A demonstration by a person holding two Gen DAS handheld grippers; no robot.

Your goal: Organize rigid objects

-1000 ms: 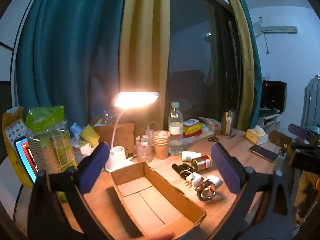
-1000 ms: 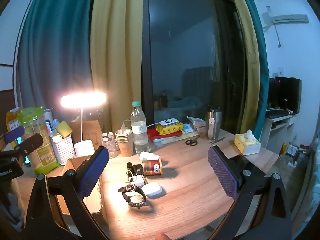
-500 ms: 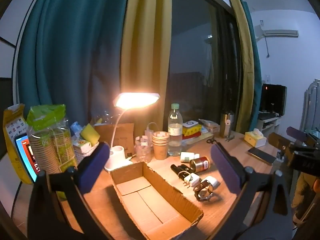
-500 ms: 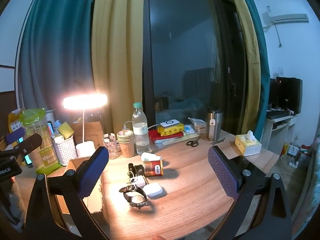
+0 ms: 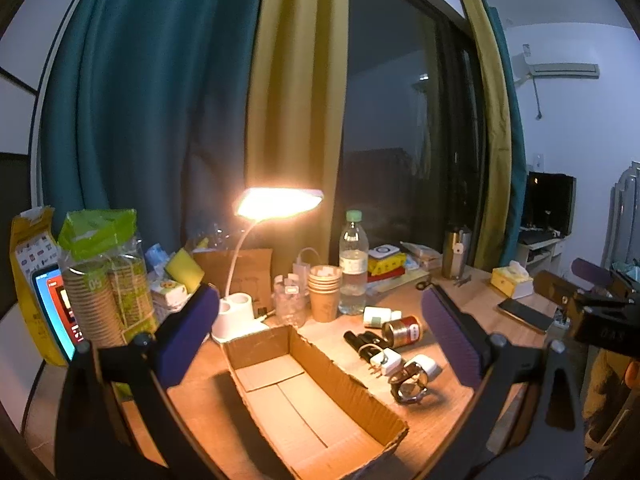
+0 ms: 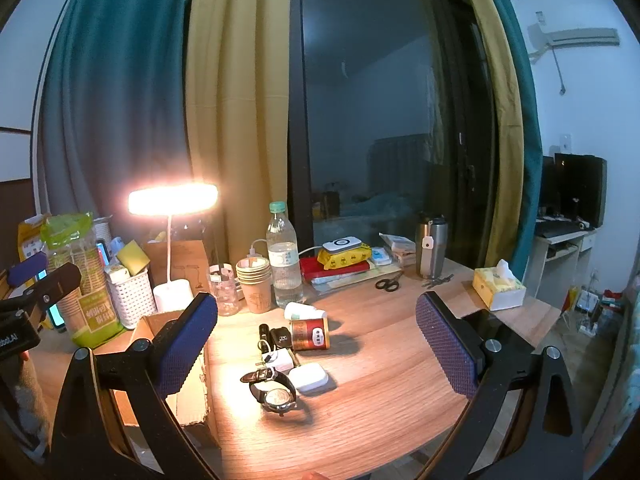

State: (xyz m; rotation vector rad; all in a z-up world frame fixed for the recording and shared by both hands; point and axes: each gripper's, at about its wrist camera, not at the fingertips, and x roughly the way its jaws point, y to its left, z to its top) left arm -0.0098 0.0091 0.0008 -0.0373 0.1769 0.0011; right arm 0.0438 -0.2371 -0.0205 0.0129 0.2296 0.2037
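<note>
An open cardboard box [image 5: 296, 380] lies on the wooden desk, nothing in it, below my left gripper [image 5: 316, 332], which is open and holds nothing. Right of the box lies a cluster: a wristwatch [image 5: 408, 386], a white charger plug [image 5: 385, 362], a white case [image 5: 426, 365], a red tin can [image 5: 402, 331] on its side, a small white bottle [image 5: 378, 316] and black items [image 5: 362, 340]. My right gripper [image 6: 318, 342] hovers open above the same cluster: the watch [image 6: 274, 392], the white case [image 6: 309, 376], the can [image 6: 310, 333].
A lit desk lamp [image 5: 240, 308], stacked paper cups [image 5: 323, 296], a water bottle [image 5: 353, 268] and a bag of cups [image 5: 106, 280] line the desk's back. A phone [image 5: 524, 314], a tissue box [image 6: 498, 288], scissors [image 6: 387, 283] and a steel flask [image 6: 431, 248] sit right.
Both grippers have risen and tilted slightly, so the desk sits a little lower in both views. Nothing on the desk moved.
</note>
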